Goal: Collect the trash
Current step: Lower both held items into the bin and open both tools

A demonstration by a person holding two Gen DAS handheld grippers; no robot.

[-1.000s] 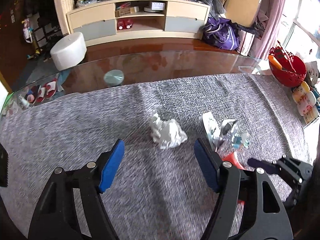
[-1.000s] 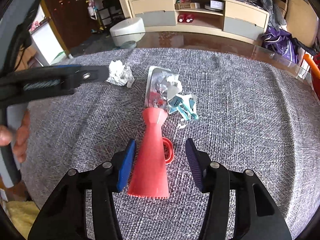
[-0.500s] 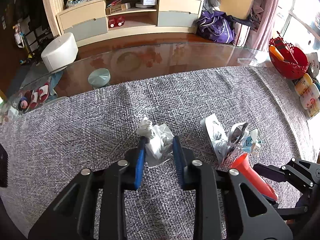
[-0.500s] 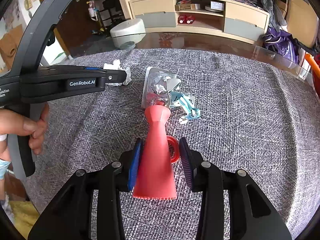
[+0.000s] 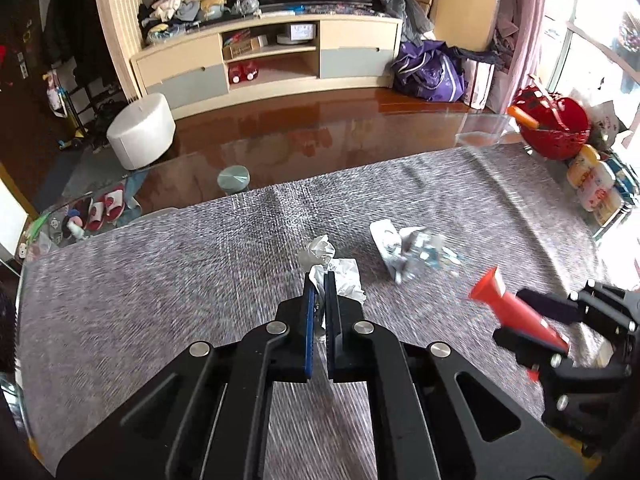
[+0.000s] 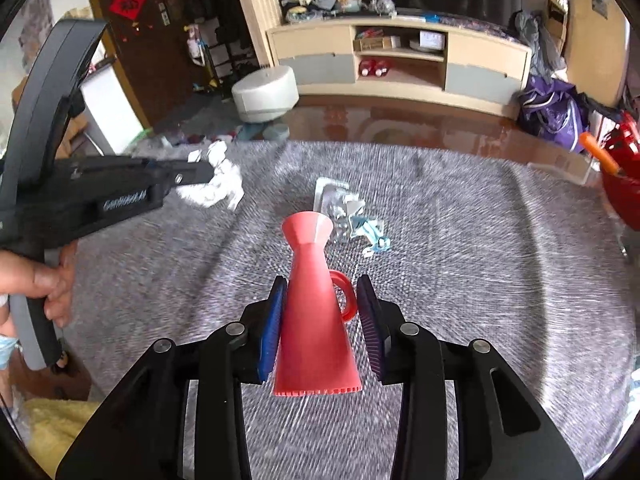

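We counted two handheld grippers: the left gripper (image 5: pixel 319 285) and the right gripper (image 6: pixel 322 312). One crumpled white tissue (image 5: pixel 338 270) sat near the middle of one grey cloth (image 5: pixel 160 280). One red funnel-shaped jug (image 6: pixel 316 304) was to its right. Farther off lay one foil blister pack (image 6: pixel 330 196) beside one torn blue wrapper (image 6: pixel 370 232).

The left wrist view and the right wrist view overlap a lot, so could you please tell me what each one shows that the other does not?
Only the left wrist view shows the yellow-capped bottles at the table's right edge and the slippers seen through the glass.

Only the right wrist view shows the hand gripping the left tool's handle and the red door ornament.

Both show the left tool shut on the crumpled tissue, the right tool holding the red cone-shaped jug, the foil wrapper pile, and the grey tablecloth.
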